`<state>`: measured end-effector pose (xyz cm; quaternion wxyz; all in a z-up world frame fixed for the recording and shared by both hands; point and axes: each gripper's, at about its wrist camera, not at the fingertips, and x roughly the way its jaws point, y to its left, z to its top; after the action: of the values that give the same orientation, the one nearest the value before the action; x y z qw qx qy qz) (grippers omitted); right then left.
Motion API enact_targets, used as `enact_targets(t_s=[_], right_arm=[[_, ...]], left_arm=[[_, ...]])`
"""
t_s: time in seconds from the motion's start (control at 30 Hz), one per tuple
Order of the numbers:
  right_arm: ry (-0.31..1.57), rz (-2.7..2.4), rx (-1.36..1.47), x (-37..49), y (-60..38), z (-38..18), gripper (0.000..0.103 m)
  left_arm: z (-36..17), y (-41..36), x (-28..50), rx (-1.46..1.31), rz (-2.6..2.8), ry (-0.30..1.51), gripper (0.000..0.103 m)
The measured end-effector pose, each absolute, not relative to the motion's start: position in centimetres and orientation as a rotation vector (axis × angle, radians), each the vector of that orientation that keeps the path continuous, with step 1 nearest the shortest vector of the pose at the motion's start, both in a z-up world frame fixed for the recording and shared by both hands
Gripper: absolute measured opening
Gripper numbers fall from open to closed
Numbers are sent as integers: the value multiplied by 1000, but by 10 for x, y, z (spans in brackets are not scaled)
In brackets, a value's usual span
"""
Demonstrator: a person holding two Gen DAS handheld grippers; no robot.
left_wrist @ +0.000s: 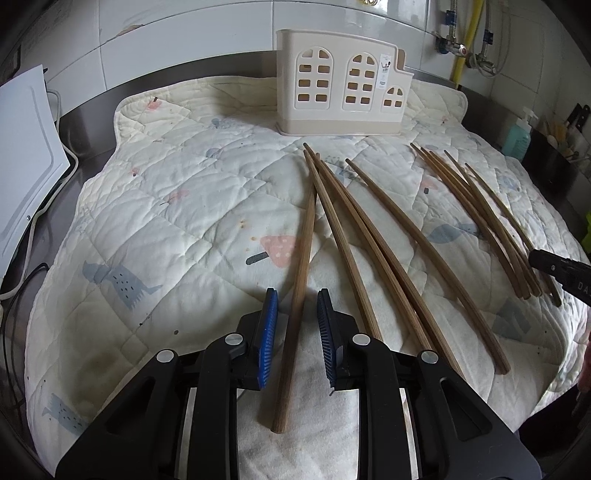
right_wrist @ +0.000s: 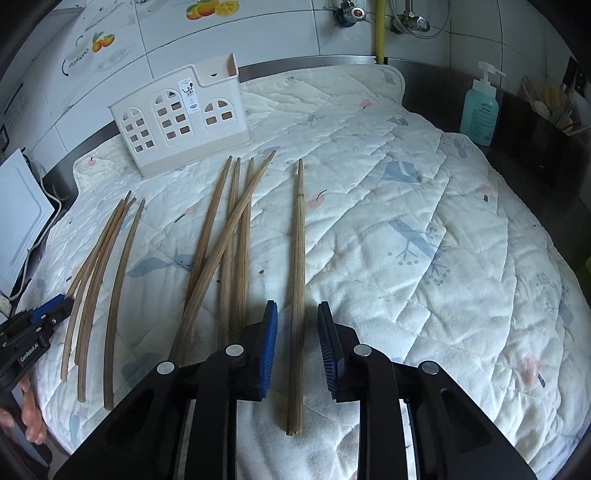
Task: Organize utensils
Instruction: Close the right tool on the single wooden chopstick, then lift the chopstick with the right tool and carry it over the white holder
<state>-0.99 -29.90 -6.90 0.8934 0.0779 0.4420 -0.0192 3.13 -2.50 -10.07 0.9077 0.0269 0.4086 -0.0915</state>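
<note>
Several long wooden chopsticks lie on a quilted mat (left_wrist: 155, 221). A cream utensil holder (left_wrist: 341, 86) with window cut-outs stands upright at the mat's back; it also shows in the right wrist view (right_wrist: 181, 118). My left gripper (left_wrist: 297, 295) is open, its blue pads on either side of the leftmost chopstick (left_wrist: 301, 273), not touching it. My right gripper (right_wrist: 297, 308) is open around the rightmost chopstick (right_wrist: 298, 273), which lies apart from the others. The left gripper shows at the left edge of the right wrist view (right_wrist: 51, 308). The right gripper's tip shows at the right edge of the left wrist view (left_wrist: 554, 264).
A middle bunch of chopsticks (right_wrist: 229, 243) lies crossed. A white appliance (left_wrist: 26, 155) with a cable stands left of the mat. A teal soap bottle (right_wrist: 480, 110) and a utensil pot (right_wrist: 554, 107) stand at the back right. Tiled wall and pipes (right_wrist: 380, 29) are behind.
</note>
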Motion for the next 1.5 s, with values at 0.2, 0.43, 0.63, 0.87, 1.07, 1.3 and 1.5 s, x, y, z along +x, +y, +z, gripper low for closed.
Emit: enact_targets(t_s=[0.2, 0.43, 0.63, 0.87, 1.07, 1.3, 1.5], right_arm=[[870, -48, 76, -22, -290, -72, 13], [835, -50, 49, -30, -293, -62, 7], [755, -53, 28, -42, -299, -34, 7], [643, -25, 24, -44, -304, 9, 7], [565, 20, 43, -32, -310, 44, 7], [551, 93, 24, 2, -313, 73, 7], [559, 162, 31, 30, -314, 93, 7]], left_arm=[[-100, -25, 31, 57, -186, 841, 22], [-98, -23, 33, 44, -200, 847, 8], [-89, -17, 31, 6, -214, 827, 7], [-56, -10, 22, -29, -247, 732, 6], [-30, -9, 25, -43, -266, 672, 6], [-8, -13, 33, -19, -275, 632, 6], [18, -10, 44, -35, -291, 602, 6]])
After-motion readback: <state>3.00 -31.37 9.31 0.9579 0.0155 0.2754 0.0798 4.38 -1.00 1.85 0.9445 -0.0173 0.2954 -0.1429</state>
